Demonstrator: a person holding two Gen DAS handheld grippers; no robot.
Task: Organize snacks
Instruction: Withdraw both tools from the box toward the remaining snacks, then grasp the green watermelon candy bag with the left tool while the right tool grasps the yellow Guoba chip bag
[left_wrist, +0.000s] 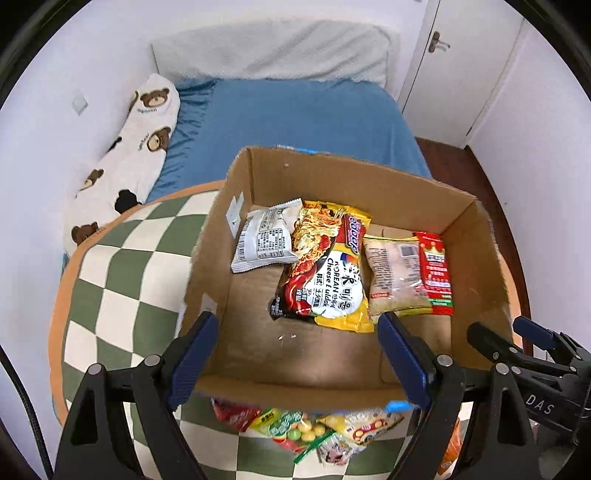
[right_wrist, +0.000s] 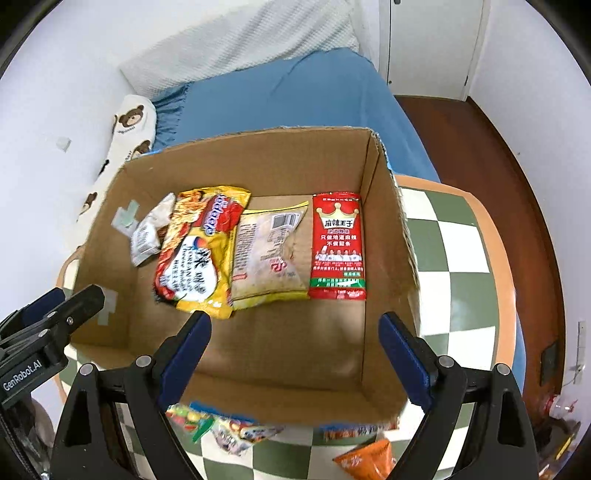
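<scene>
Bed; snacks (left_wrist: 325, 258) beyond gripper (left_wrist: 295, 354)

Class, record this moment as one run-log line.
left gripper: open, empty | right gripper: open, empty | cardboard box: four packets inside | loose snacks: outside box
</scene>
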